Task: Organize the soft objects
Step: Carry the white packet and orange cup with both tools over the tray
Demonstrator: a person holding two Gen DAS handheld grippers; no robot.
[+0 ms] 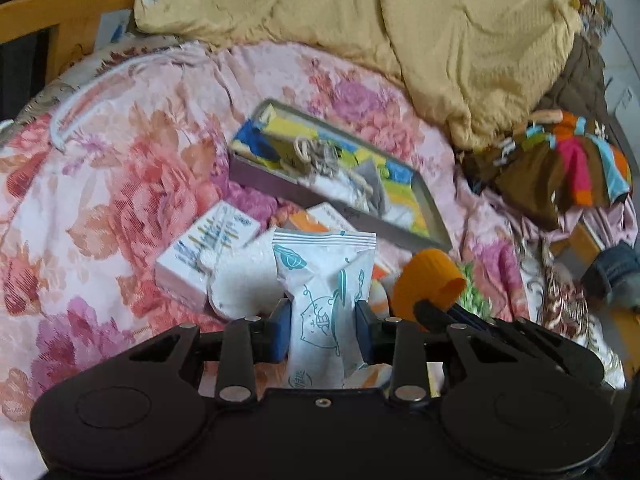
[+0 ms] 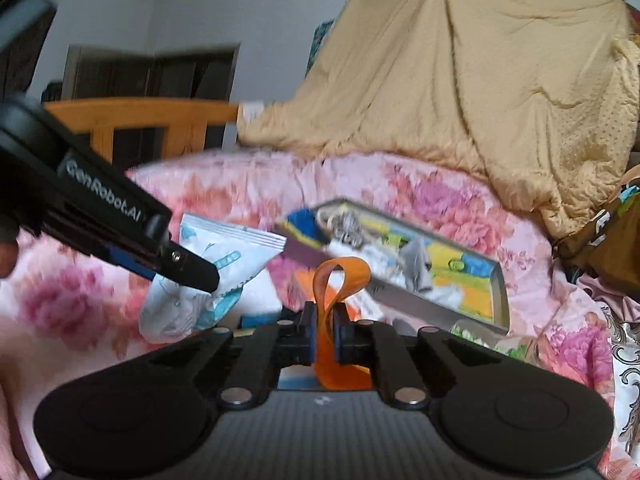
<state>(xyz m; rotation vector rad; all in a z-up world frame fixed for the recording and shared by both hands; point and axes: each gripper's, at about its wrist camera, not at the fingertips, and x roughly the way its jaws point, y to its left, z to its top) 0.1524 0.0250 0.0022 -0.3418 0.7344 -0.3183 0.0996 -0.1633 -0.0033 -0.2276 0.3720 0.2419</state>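
My left gripper [image 1: 322, 330] is shut on a soft white packet with teal cartoon print [image 1: 326, 280], held upright above the floral bedspread; the packet also shows in the right wrist view [image 2: 224, 276], pinched by the left gripper [image 2: 188, 270]. My right gripper [image 2: 323, 334] is shut on an orange elastic band [image 2: 340, 276], whose loop stands up between the fingers. The band also shows in the left wrist view [image 1: 430, 284], to the right of the packet. A grey tray [image 1: 256, 178] with colourful items lies on the bed behind both.
White boxes [image 1: 208, 252] and a white soft lump [image 1: 244, 280] lie on the floral bedspread [image 1: 100, 200] by the packet. A tan quilt [image 1: 400, 20] is heaped at the back. Multicoloured clothing [image 1: 568, 164] lies right. A wooden bed frame [image 1: 60, 12] stands at the left.
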